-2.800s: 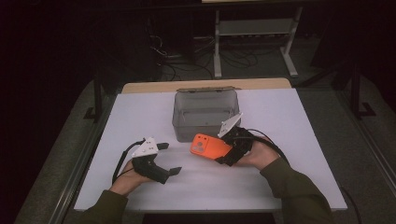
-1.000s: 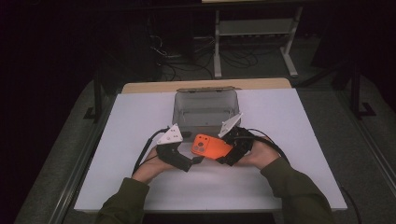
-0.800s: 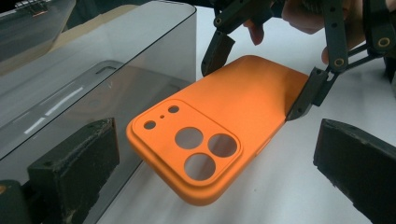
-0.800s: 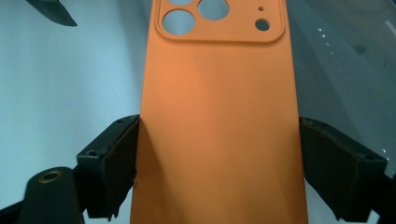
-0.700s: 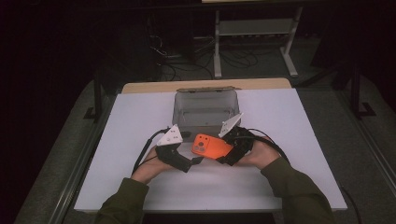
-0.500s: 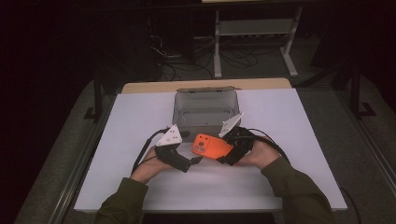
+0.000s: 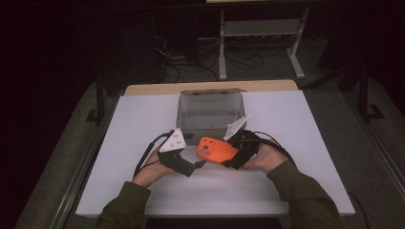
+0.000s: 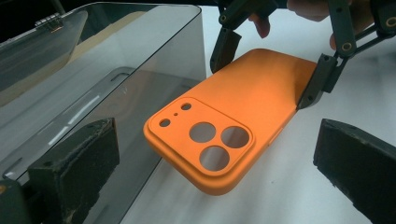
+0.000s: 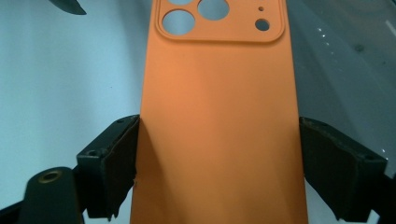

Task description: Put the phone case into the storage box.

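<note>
Slippage is the main risk here, as I judge it. Just below the centre of the high view, the right gripper (image 7: pixel 234 153) is clamped across the long edges of the orange phone case (image 7: pixel 216 149), holding it off the white table (image 7: pixel 119 143) just in front of the clear plastic box (image 7: pixel 210 110). In the right gripper view the pads (image 9: pixel 114 163) press only the lower part of the case, so the camera-cutout end hangs free and could pivot or bow. The left gripper (image 8: pixel 215 182) faces that free end with its jaws spread wide, nothing between them. Closing off-centre, it could push the soft case out of the grip, or knock it against the box wall
</note>
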`<state>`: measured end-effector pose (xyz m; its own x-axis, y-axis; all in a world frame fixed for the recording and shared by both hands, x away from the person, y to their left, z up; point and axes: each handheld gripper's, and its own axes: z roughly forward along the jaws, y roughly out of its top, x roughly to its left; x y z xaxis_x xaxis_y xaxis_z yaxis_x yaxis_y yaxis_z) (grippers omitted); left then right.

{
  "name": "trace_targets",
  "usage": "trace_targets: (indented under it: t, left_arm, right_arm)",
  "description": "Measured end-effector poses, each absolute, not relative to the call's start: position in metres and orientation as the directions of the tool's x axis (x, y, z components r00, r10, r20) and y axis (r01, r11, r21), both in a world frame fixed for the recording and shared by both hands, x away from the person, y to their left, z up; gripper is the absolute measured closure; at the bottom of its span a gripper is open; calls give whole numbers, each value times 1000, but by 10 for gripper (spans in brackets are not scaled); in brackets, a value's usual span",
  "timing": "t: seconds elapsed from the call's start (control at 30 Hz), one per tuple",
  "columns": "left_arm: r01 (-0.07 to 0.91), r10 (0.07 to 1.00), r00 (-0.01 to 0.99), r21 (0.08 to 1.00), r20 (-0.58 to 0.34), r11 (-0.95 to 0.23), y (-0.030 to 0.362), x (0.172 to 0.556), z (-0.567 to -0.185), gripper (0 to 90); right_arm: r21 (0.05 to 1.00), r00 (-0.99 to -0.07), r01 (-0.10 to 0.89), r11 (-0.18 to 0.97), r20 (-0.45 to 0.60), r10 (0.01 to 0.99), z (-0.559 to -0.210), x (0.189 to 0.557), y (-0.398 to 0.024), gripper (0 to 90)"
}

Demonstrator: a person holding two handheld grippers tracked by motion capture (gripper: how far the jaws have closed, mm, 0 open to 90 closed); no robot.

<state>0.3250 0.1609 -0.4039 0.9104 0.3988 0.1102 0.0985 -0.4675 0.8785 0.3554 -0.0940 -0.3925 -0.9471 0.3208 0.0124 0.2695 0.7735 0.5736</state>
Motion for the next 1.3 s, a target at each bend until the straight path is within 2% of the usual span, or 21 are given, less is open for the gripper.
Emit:
trace_targets:
  t: [1.3]
  left_arm:
    - [-11,352,904,837,243,-548,158,319,-405,0]
  right_arm:
    - [568,-949,266,779,11,316,-393,355,-93,157]
